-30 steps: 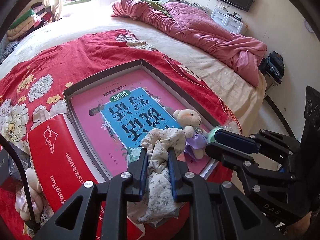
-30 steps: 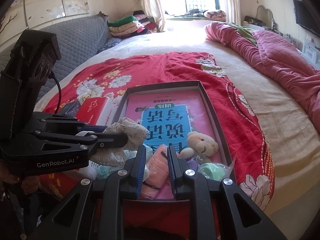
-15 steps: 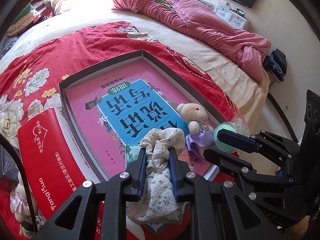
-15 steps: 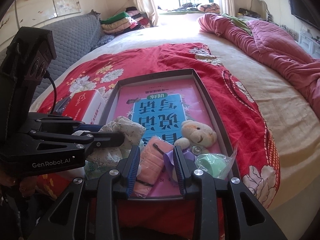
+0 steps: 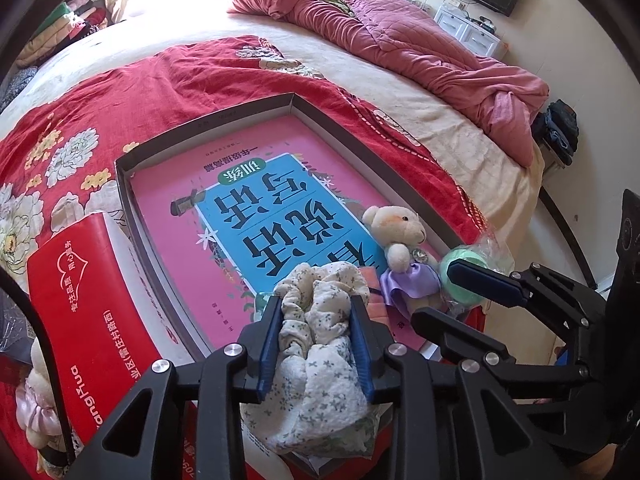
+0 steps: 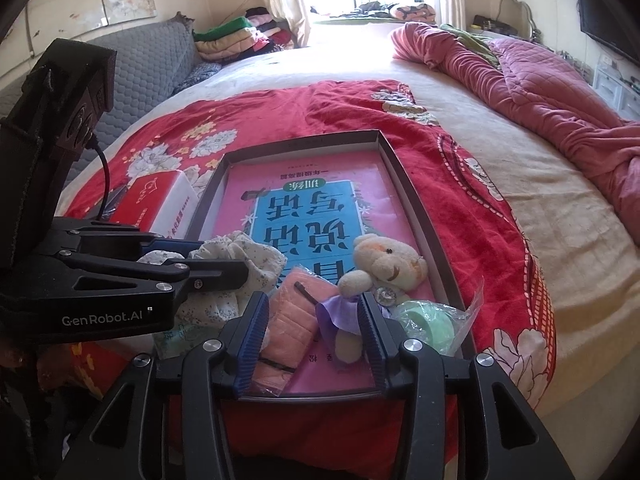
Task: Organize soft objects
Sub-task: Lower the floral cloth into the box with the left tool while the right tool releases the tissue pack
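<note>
A shallow grey tray [image 5: 208, 128] [image 6: 416, 208] lies on the red floral blanket, lined with a pink and blue book. My left gripper [image 5: 316, 332] is shut on a crumpled white floral cloth [image 5: 320, 344] [image 6: 248, 260] at the tray's near edge. My right gripper [image 6: 310, 332] is open over the tray's near end, with a folded pink cloth [image 6: 296, 312] lying free between its fingers. A small teddy bear [image 5: 400, 236] [image 6: 384, 268] in a purple dress and a green ball in plastic wrap [image 5: 460, 276] [image 6: 430, 320] lie in the near right corner.
A red and white tissue pack [image 5: 80, 304] [image 6: 156, 204] lies left of the tray. A cream plush [image 5: 36, 400] sits at the far left. A pink quilt [image 5: 420, 40] [image 6: 540, 80] is heaped at the back right. The bed edge drops off on the right.
My right gripper has opened and let go of the pink cloth, which now lies in the tray. My left gripper has kept hold of the floral cloth and moved slightly forward.
</note>
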The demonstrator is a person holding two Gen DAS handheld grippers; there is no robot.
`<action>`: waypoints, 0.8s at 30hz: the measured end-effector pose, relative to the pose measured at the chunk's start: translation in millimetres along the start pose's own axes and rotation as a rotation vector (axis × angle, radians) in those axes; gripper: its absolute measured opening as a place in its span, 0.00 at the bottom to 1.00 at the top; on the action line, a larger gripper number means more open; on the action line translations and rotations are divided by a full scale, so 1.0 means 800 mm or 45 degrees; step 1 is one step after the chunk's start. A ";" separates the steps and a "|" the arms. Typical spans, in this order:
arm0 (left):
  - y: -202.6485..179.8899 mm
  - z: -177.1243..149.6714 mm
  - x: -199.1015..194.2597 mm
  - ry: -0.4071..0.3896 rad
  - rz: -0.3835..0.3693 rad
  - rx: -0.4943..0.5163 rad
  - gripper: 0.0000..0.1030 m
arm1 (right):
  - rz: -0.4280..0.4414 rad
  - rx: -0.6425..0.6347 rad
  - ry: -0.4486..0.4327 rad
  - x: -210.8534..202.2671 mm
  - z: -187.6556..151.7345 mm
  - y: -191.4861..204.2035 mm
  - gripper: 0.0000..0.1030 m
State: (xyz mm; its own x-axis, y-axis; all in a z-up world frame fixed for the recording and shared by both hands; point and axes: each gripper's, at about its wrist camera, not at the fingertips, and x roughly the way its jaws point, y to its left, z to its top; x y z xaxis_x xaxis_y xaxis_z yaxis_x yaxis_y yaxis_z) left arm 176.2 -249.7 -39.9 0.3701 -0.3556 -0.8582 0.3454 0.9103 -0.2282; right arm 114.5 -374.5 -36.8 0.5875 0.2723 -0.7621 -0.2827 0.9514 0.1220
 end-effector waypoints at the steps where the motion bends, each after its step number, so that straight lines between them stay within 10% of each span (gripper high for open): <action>1: 0.000 0.000 0.000 0.000 -0.002 -0.001 0.32 | 0.000 0.000 0.000 0.000 0.000 0.000 0.47; 24: -0.001 0.004 -0.017 -0.030 -0.023 -0.006 0.63 | -0.079 -0.015 -0.013 -0.007 0.003 -0.001 0.60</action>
State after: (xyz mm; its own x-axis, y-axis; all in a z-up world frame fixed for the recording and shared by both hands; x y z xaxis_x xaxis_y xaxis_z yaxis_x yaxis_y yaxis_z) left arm 173.4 -246.4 -26.6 0.3842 -0.3771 -0.8427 0.3480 0.9046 -0.2461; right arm 113.0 -376.5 -31.0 0.6119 0.2147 -0.7612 -0.2547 0.9647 0.0674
